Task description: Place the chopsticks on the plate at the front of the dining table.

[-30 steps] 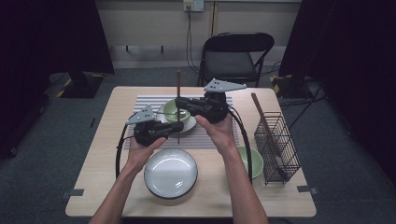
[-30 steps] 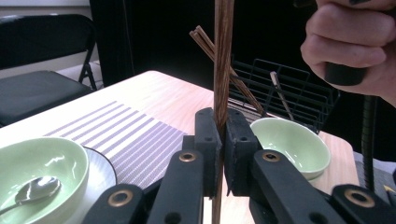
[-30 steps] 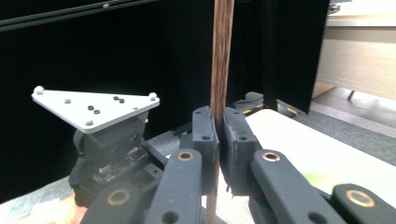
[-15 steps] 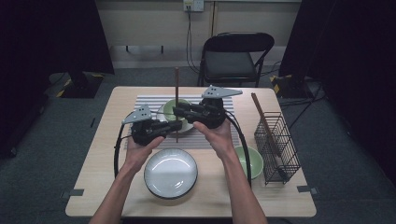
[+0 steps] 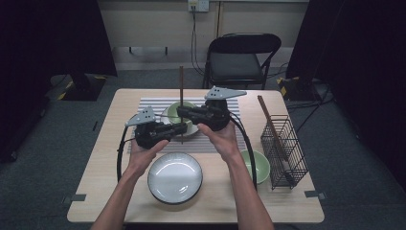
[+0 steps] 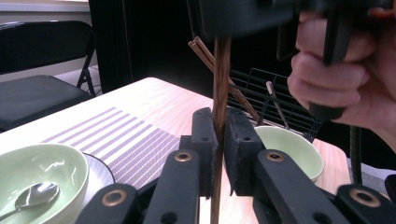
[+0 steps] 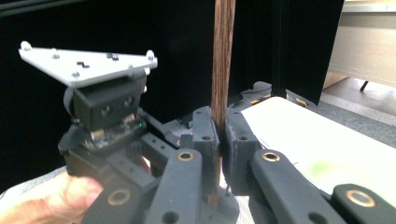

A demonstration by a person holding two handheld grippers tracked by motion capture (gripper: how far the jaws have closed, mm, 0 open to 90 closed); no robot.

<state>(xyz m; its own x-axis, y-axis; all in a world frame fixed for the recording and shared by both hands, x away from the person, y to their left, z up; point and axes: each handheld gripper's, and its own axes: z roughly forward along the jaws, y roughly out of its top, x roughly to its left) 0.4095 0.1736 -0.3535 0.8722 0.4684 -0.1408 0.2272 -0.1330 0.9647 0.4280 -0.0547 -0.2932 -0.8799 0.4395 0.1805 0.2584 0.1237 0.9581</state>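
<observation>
- The counter [image 5: 297,201] carries a striped mat [image 5: 153,103] at its far side. A white plate [image 5: 174,177] stands near me, and a wire basket [image 5: 282,148] stands at the right edge, well apart from both hands.
- The wire basket already holds other sticks that lean in it. It lies to the right of my two hands, so the right hand is the nearer one to it.
- The right hand-held gripper [image 5: 182,112] is above the mat, with its jaws narrow and clamped on the wooden chopstick [image 5: 181,86]. These jaws have just been closing, and in the right gripper view the chopstick stands between the pads [image 7: 205,135].
- The left hand-held gripper [image 5: 183,128] is just below and in front of the right one. Its jaws are also narrow and hold the same chopstick lower down, which the left gripper view shows clearly.
- The wooden chopstick is the point of everything. Its long axis is upright, and it stands over the near edge of the mat, just beside a green bowl [image 5: 170,112] with a spoon in it. Most of its length rises above both grips.
- I judge that one grip must let go before the chopstick can travel to the right and go into the basket upright.
</observation>
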